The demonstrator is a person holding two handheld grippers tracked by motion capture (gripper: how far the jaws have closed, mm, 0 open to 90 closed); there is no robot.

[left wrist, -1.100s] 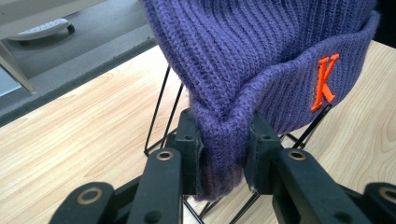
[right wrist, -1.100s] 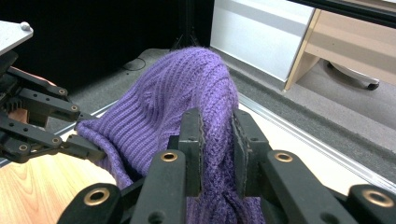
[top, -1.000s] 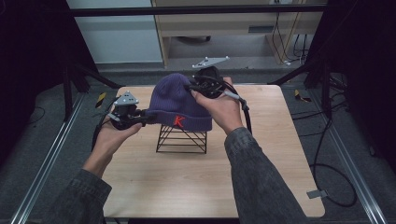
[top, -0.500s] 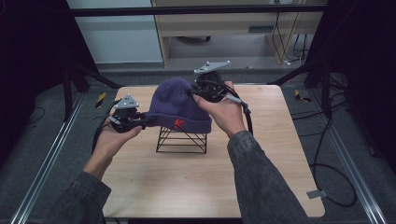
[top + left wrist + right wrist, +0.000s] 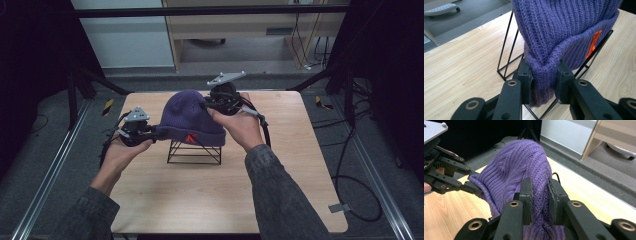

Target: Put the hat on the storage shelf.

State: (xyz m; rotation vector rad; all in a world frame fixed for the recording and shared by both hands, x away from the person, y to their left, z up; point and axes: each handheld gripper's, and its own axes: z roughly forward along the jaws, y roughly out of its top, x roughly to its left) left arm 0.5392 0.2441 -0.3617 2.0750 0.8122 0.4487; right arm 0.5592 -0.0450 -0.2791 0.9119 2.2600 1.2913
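A purple knit beanie (image 5: 192, 117) with an orange mark on its cuff sits over a black wire stand (image 5: 194, 151) in the middle of the wooden table (image 5: 290, 190). My left gripper (image 5: 159, 133) is shut on the cuff at the hat's left edge; in the left gripper view the folded cuff (image 5: 543, 75) is pinched between both pads. My right gripper (image 5: 206, 102) is shut on the knit at the hat's upper right side, and the right gripper view shows a fold of purple knit (image 5: 540, 202) squeezed between its jaws, with the left gripper (image 5: 477, 191) farther off.
The stand's wire legs (image 5: 506, 57) rest on the tabletop just under the cuff. Metal rails (image 5: 50, 170) run along the table's sides, cables (image 5: 350, 165) trail on the floor at the right, and a cabinet (image 5: 240, 30) stands behind.
The hat has shifted slightly left on the stand, its cuff pulled lower on the left side. Both hands moved only a little with it.
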